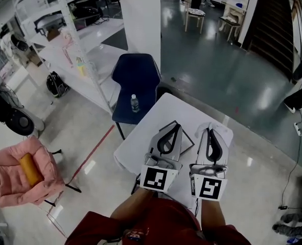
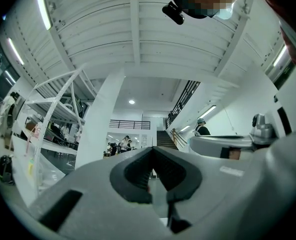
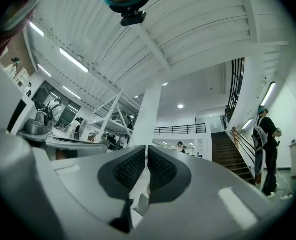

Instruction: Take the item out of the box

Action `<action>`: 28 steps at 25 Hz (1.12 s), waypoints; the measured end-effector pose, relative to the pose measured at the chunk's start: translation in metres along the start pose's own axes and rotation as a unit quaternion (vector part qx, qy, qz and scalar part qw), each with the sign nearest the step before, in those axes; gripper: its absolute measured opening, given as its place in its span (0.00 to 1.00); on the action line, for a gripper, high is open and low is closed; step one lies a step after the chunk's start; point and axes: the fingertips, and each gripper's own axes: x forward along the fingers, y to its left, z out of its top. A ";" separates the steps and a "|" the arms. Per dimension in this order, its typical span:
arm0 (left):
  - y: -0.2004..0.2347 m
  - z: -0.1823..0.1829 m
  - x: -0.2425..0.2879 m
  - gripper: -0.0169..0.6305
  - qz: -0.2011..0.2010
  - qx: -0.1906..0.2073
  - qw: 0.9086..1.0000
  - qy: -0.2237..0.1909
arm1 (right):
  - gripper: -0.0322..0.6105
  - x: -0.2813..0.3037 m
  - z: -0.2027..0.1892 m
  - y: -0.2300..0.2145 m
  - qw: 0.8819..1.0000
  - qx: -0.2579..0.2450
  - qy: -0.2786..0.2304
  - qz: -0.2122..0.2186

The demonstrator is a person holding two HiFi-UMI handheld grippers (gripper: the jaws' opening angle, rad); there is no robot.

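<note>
Both grippers rest on a small white table [image 1: 140,144] in the head view, side by side and pointing away from me. The left gripper [image 1: 177,125] lies over a flat white thing with a dark edge [image 1: 187,143], possibly the box; I see no item in it. The right gripper [image 1: 209,130] lies just to its right, near the table's far corner. In the left gripper view the left gripper [image 2: 152,149] has its dark pads touching with nothing between them. The right gripper [image 3: 146,148] in its own view shows only a hairline gap, also empty. Both gripper cameras look up at the ceiling and hall.
A blue chair [image 1: 140,73] with a water bottle [image 1: 134,103] on its seat stands just beyond the table, against a white pillar [image 1: 140,19]. White shelving [image 1: 84,55] runs at the left. A pink seat [image 1: 23,175] holding an orange roll stands at the lower left.
</note>
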 end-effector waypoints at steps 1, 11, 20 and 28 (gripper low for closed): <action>-0.001 0.002 -0.001 0.03 0.000 0.000 1.000 -0.002 | 0.07 0.000 0.002 0.002 1.000 0.004 -0.006 0.000; 0.006 0.008 -0.002 0.03 0.012 0.014 1.000 -0.012 | 0.07 0.004 0.000 0.011 1.000 -0.001 -0.008 0.006; 0.011 0.007 -0.007 0.03 0.017 0.029 0.999 -0.013 | 0.07 0.009 -0.006 0.014 1.000 0.008 0.000 0.006; 0.008 0.007 -0.006 0.03 0.013 0.034 0.999 -0.012 | 0.07 0.011 -0.006 0.013 1.000 0.011 0.001 0.007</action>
